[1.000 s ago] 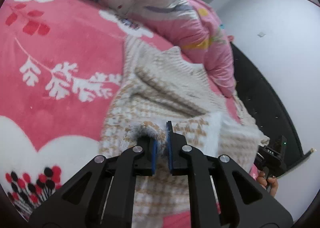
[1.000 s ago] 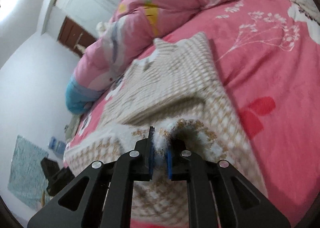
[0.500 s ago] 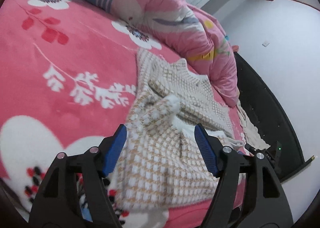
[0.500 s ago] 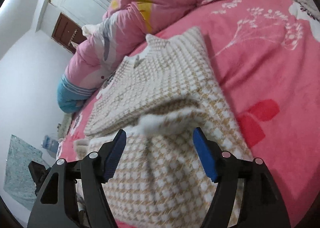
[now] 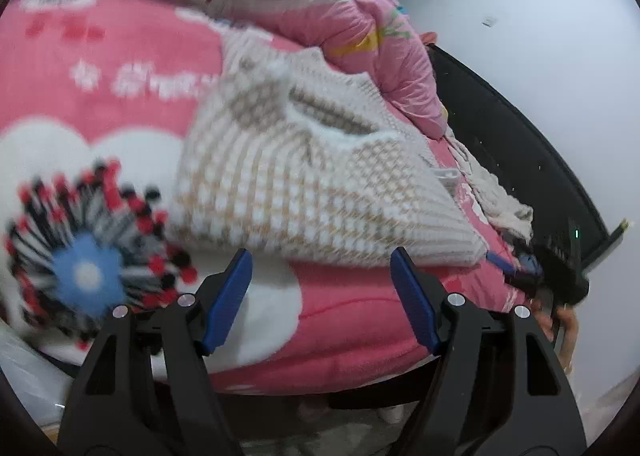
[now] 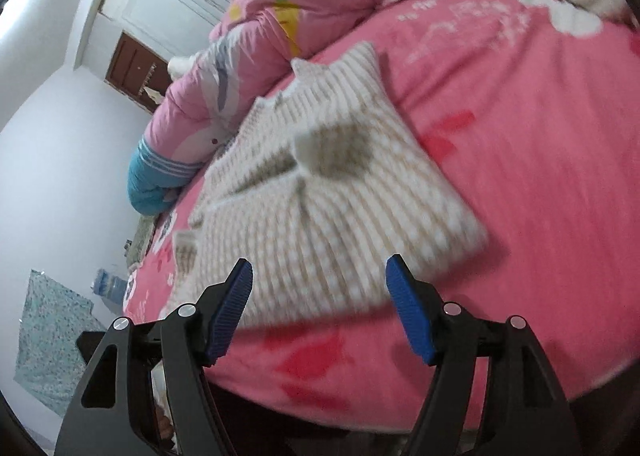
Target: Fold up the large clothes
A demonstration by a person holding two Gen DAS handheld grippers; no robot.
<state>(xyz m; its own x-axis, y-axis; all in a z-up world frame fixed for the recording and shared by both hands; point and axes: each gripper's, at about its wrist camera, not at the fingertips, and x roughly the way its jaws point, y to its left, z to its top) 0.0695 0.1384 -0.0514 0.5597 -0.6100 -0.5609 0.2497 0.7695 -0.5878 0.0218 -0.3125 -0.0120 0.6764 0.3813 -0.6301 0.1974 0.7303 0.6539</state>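
A beige and white checked knit sweater (image 5: 312, 175) lies folded on the pink bed; it also shows in the right wrist view (image 6: 328, 207). My left gripper (image 5: 322, 276) is open and empty, held back over the bed's near edge, just short of the sweater's hem. My right gripper (image 6: 318, 288) is open and empty, likewise a little short of the sweater's near edge. The right gripper's body (image 5: 560, 276), in a hand, shows at the right of the left wrist view.
A pink flowered blanket (image 6: 520, 143) covers the bed. A rolled pink quilt (image 5: 320, 3) lies along the far side, also in the right wrist view (image 6: 304, 15). A cream cloth (image 5: 500, 199) lies by the black bed frame (image 5: 520, 143). White walls and a door (image 6: 136, 71) lie beyond.
Both grippers let go of the sweater's folded edge, opened wide and pulled back toward the bed's near edge. The sweater now lies folded on the blanket.
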